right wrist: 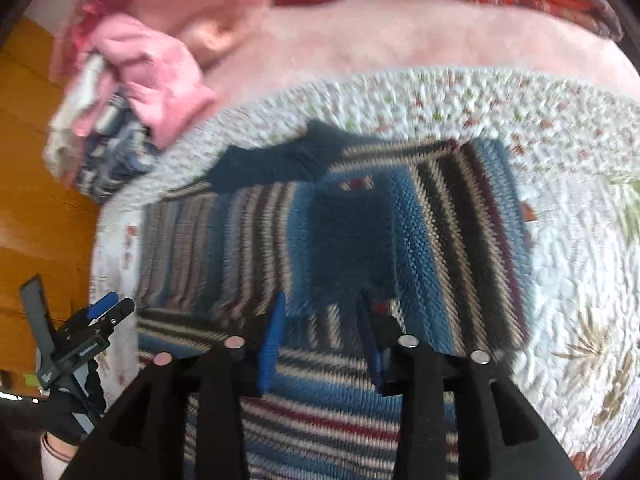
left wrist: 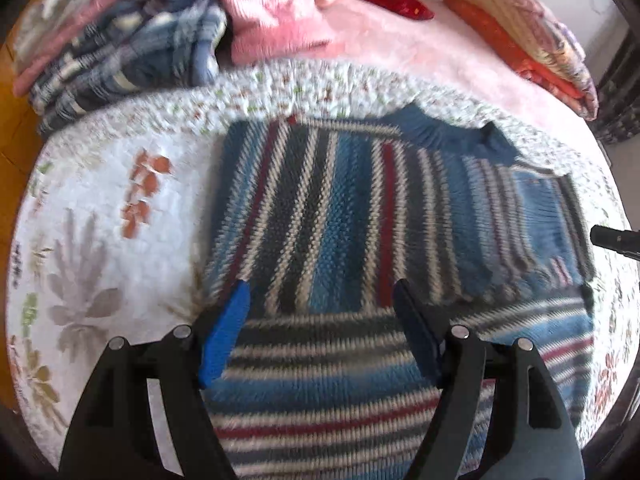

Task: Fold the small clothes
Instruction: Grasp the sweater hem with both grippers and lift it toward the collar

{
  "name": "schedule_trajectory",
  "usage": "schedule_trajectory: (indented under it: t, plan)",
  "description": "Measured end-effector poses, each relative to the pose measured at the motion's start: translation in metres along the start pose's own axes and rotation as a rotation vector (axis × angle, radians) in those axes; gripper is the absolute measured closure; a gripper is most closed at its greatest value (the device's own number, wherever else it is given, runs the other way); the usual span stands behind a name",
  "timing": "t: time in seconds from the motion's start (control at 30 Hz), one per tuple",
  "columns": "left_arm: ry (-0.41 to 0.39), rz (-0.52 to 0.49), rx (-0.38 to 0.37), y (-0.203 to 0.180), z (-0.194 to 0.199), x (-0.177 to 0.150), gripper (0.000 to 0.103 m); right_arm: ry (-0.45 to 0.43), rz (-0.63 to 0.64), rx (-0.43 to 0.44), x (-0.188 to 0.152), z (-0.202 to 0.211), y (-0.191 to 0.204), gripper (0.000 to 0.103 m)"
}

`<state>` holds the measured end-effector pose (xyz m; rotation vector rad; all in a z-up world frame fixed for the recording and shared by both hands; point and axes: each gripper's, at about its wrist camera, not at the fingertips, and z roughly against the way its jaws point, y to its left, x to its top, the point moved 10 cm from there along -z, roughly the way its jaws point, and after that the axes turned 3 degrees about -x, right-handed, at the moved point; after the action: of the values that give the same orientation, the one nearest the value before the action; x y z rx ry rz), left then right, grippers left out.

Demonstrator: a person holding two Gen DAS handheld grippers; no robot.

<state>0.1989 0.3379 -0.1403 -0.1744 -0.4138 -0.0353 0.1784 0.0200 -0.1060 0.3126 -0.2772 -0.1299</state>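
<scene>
Quilt (left wrist: 100, 208) bears my striped sweater (left wrist: 340, 220), lying flat with its sleeves already folded in; I judge the final folds remain. My left gripper (left wrist: 320, 308) and right gripper (right wrist: 322, 316) hover above, jaws apart, empty.

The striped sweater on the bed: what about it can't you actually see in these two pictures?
- Striped sweater: its near hem is cut off by the bottom edge and the left gripper in the left wrist view.
- Collar: motion-blurred in the right wrist view.
- Whether the right gripper touches the knit: cannot tell.
</scene>
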Motion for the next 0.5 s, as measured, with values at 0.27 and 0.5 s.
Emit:
schedule_trajectory:
  t: [0.27,0.5]
  plan:
    - [0.060,0.039,-0.065,0.007,0.074,-0.103,0.020,-0.023,0.008,0.029,-0.080,0.060,-0.006,0.053]
    - [0.171,0.113,-0.019,0.033,0.082,-0.203,0.018,0.036,-0.018,-0.031,-0.173,0.083,-0.045,0.049]
